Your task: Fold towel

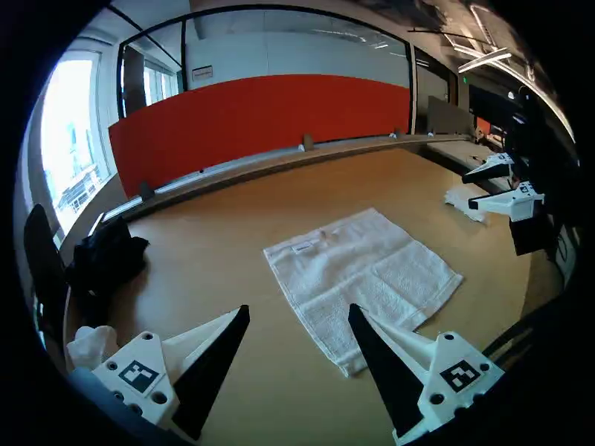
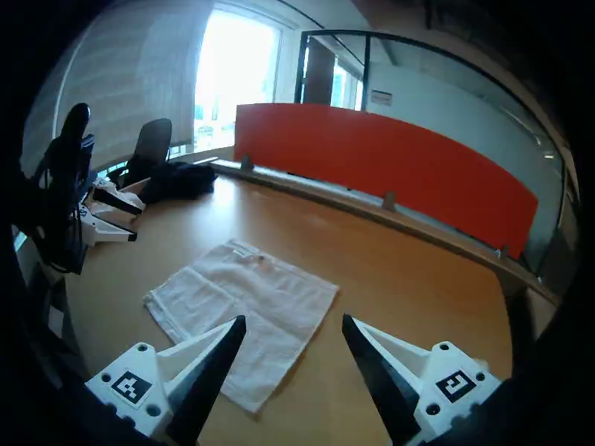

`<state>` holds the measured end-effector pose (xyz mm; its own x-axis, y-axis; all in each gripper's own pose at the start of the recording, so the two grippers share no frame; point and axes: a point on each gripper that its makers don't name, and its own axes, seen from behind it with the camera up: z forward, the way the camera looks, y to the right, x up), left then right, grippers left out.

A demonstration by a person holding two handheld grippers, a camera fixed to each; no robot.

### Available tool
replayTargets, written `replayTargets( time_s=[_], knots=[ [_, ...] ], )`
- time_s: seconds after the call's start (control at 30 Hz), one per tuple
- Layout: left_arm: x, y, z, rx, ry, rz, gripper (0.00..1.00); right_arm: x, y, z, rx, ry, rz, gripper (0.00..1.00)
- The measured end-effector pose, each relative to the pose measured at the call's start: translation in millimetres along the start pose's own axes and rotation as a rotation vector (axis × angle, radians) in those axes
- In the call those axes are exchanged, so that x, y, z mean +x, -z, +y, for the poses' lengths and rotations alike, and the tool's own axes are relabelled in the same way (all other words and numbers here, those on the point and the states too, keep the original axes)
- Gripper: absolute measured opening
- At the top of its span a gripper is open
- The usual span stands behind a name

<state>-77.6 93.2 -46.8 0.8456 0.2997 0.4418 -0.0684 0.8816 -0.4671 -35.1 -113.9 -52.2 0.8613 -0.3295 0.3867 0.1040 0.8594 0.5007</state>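
The towel point(image 1: 361, 279) lies spread flat on the wooden table point(image 1: 223, 223), near the middle of the left gripper view and running down toward 5 o'clock, where its nearest corner sits just ahead of that gripper's fingers. The left gripper point(image 1: 298, 308) is wide open and holds nothing. It hangs over bare table at 6 o'clock, with the towel's near edge by its right finger. In the right gripper view the right gripper point(image 2: 293, 318) is likewise spread open and empty at 6 o'clock, its tips over the towel's near side.

The towel looks like thick white terry, so it should be soft, light and limp, with a grippy surface. It will likely sag and drag when lifted rather than keep its shape. A single pinch would probably let the rest droop and twist, so two adjacent corners along one edge look like the best places to take hold, one per gripper. The fingers must slip under the hem to catch the full thickness. A small tag shows along the far edge, at 12 o'clock on the towel.

A dark bundle point(image 1: 104, 256) rests at 9 o'clock, well apart from the towel, and a red partition point(image 1: 260, 123) stands behind the table.
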Motion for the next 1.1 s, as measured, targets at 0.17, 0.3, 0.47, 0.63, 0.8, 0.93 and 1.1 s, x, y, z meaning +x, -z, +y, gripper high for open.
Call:
replayTargets(
  time_s=[0.17, 0.3, 0.47, 0.63, 0.8, 0.93, 1.1],
  knots=[
    [-19.8, -8.4, 8.9, -0.024, -0.011, -0.041, 0.99, -22.7, -7.3, -8.0, 0.017, 0.003, -0.036, 1.0],
    [-33.3, -14.9, 15.6, -0.044, -0.015, -0.069, 0.99, -39.0, -13.3, -16.0, 0.035, 0.008, -0.064, 1.0],
    [-48.9, -23.4, 24.5, -0.073, -0.022, -0.105, 0.99, -59.4, -20.6, -24.3, 0.056, 0.015, -0.102, 1.0],
    [-64.2, -31.6, 34.7, -0.104, -0.028, -0.142, 0.99, -78.1, -26.7, -30.7, 0.079, 0.017, -0.138, 1.0],
    [-78.1, -37.6, 45.3, -0.136, -0.03, -0.176, 0.99, -95.1, -31.1, -35.6, 0.099, 0.025, -0.173, 1.0],
    [-89.6, -42.1, 53.3, -0.162, -0.036, -0.206, 0.99, -110.1, -34.0, -39.7, 0.122, 0.036, -0.206, 1.0],
    [-100.9, -47.3, 61.4, -0.184, -0.055, -0.236, 0.99, -126.6, -35.4, -43.5, 0.148, 0.049, -0.244, 1.0]
  ],
)
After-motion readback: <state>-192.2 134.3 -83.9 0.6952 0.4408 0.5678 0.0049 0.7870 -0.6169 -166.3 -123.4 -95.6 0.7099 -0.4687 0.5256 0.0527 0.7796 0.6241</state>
